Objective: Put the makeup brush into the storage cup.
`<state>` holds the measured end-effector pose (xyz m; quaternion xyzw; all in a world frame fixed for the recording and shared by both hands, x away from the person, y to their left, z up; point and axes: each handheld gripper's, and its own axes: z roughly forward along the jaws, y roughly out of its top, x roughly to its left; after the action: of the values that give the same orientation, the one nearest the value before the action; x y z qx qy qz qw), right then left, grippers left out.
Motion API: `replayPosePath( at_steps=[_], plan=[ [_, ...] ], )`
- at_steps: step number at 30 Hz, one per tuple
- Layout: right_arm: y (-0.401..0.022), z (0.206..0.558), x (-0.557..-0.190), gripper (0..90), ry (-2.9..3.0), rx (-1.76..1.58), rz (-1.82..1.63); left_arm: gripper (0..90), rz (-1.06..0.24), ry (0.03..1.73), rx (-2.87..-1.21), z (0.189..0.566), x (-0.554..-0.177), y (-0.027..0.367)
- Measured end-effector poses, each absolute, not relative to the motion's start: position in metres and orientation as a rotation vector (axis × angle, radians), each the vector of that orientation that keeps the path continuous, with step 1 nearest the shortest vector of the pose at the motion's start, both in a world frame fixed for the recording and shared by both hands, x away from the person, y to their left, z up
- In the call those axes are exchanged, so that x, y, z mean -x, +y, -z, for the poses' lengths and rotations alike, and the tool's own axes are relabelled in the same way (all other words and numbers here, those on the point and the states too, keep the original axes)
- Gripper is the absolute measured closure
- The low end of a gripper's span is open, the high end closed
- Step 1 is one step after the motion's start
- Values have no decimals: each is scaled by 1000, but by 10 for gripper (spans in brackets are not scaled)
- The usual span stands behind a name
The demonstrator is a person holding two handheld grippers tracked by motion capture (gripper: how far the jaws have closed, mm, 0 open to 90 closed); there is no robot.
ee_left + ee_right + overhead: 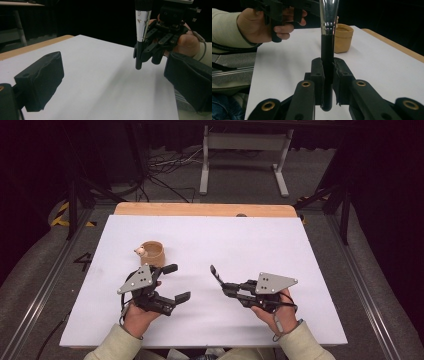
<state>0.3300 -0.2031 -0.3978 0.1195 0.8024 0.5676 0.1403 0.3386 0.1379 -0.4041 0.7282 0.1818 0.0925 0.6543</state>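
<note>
Closest to the lens in the right gripper view, the right gripper [327, 75] is clamping its two black jaws tight around the dark handle of a brush [327, 50], which is standing upright through the middle of the frame, its silver ferrule running off the top edge. In the high view the same brush [216, 274] is slanting up and to the left from the right gripper [226, 287], low and right of centre, over the white table [260, 240]; whether its tip is touching the surface cannot be told. In the left gripper view the brush [141, 35] is sitting in the upper right of the frame, gripped by the right gripper [150, 53] with the handle end pointing down at the tabletop.

The left gripper [176, 282] is resting its jaws wide apart with nothing between them, low and left of centre in the high view; its two pads are showing at the lower left and lower right of its own view.

A small tan cup [152, 253] is standing just above the left gripper in the high view, and at upper centre-right in the right gripper view [343, 37].
</note>
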Motion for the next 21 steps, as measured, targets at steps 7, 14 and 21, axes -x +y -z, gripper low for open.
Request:
replayPosePath(
  at_steps=[7,14,21],
  plan=[
    [-200,401,-329,802,2313,-334,-1648,43,-185,381,-1636,398,-338,128],
    [-198,404,-330,802,2302,-338,-1647,73,-175,356,-1641,394,-338,113],
    [-196,407,-329,802,2288,-336,-1669,91,-155,331,-1642,392,-338,101]
  ],
)
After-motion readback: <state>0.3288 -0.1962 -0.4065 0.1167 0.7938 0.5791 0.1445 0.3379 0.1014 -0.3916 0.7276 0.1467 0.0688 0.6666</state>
